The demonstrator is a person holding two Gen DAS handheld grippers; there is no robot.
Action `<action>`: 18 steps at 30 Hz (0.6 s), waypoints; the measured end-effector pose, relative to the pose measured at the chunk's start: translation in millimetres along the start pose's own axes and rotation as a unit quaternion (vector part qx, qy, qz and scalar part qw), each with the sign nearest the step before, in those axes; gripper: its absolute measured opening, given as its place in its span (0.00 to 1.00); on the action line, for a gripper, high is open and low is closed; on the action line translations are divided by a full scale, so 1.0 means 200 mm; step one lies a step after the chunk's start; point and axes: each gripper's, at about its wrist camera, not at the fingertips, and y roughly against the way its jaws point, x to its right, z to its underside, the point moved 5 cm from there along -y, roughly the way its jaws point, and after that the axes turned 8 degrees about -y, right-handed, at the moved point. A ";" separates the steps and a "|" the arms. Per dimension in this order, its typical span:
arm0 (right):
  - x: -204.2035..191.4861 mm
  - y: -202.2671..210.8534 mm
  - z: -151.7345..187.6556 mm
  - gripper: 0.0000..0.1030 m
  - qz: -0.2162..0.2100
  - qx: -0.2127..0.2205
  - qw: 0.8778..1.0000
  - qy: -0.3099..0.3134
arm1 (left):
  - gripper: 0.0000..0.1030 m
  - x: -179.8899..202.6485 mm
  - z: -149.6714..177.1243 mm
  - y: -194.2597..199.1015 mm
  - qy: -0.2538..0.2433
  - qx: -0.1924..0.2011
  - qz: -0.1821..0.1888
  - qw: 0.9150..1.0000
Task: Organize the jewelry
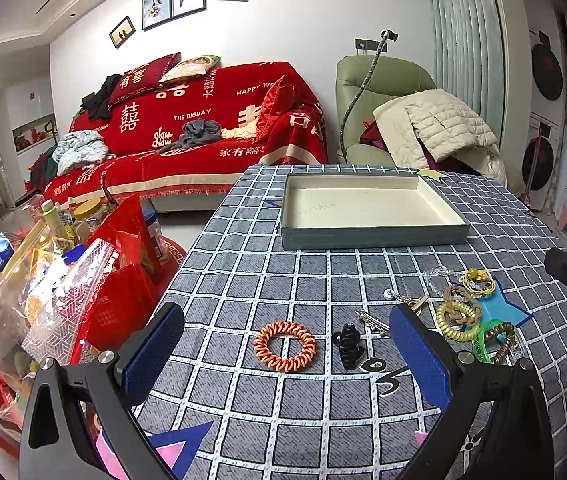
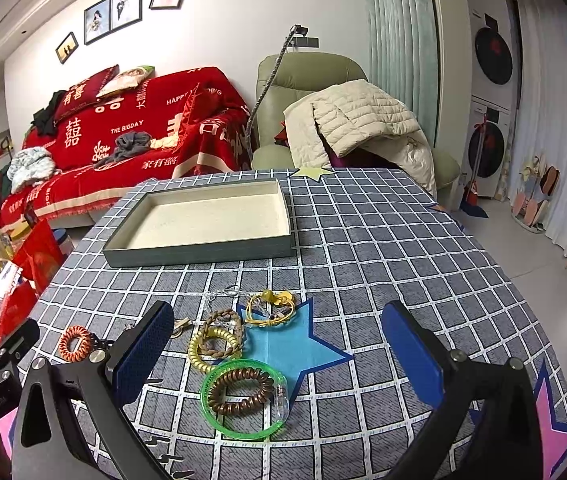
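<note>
The left claw (image 1: 287,354) is held spread wide and empty above the bench (image 1: 243,288), framing the orange coil tie (image 1: 284,346) and black clip (image 1: 348,345). The box tray (image 1: 371,236) is set behind, empty, presumably for receiving. The right claw (image 2: 279,356) is likewise spread, touching nothing, over the green bangle (image 2: 243,399) and brown coil (image 2: 240,396).

Left gripper (image 1: 285,344) hovering wide open over checked tablecloth (image 1: 267,280), framing orange coil hair tie (image 1: 284,346) and black claw clip (image 1: 348,345); empty tray (image 1: 367,236) sitting near far edge.
</note>
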 end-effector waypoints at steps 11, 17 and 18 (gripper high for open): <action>0.00 0.00 0.00 1.00 0.000 0.000 1.000 0.000 | 1.00 0.00 0.00 0.01 0.001 0.001 -0.001 1.000; 0.00 0.00 0.00 1.00 0.000 0.001 1.000 0.000 | 1.00 0.00 -0.01 0.01 0.001 0.001 -0.001 1.000; 0.00 0.00 0.00 1.00 0.000 0.001 1.000 0.000 | 1.00 0.00 -0.01 0.01 0.001 0.001 -0.001 1.000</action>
